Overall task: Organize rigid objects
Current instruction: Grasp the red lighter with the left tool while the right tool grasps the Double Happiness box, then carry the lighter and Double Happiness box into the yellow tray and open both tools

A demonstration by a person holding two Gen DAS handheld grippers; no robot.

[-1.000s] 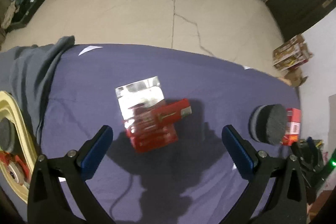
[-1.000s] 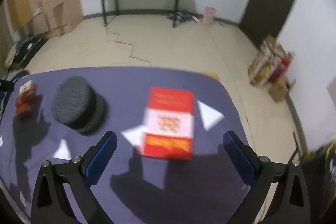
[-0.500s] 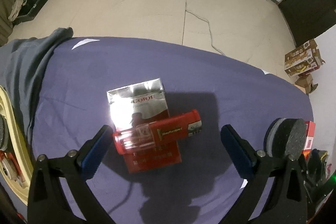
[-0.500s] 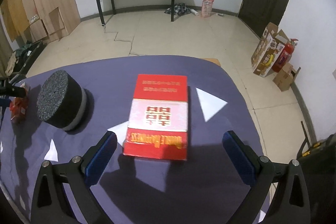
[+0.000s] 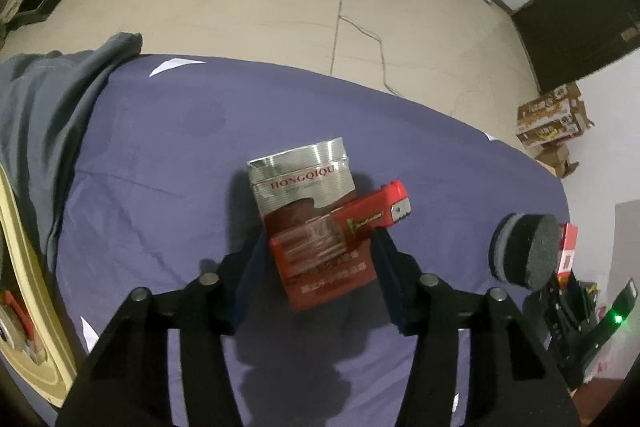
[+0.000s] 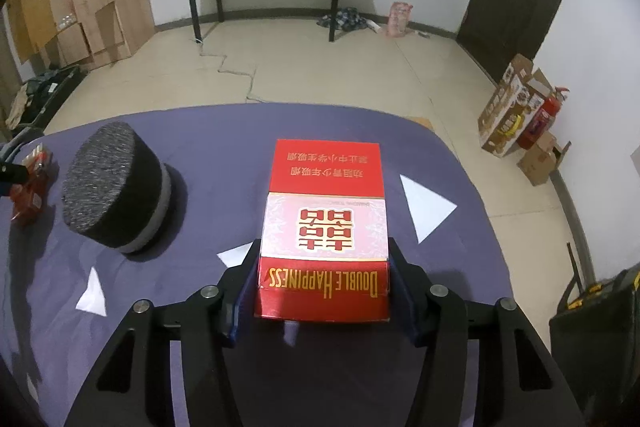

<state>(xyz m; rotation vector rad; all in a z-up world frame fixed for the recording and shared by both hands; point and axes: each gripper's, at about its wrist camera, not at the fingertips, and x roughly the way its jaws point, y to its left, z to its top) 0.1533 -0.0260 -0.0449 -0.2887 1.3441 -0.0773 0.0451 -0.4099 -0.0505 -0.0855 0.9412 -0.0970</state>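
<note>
Left wrist view: the left tool, wide apart a second ago, is now clamped on the silver-red pack and lighter; the right tool likewise grips the red carton on the desk, pads largely hidden.

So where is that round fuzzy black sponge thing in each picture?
Left wrist view: the round dark grey foam puck with a pale band is at the far right edge of the purple cloth.
Right wrist view: same puck, left of centre.
Shared landmark: the red Double Happiness box beside it.
</note>
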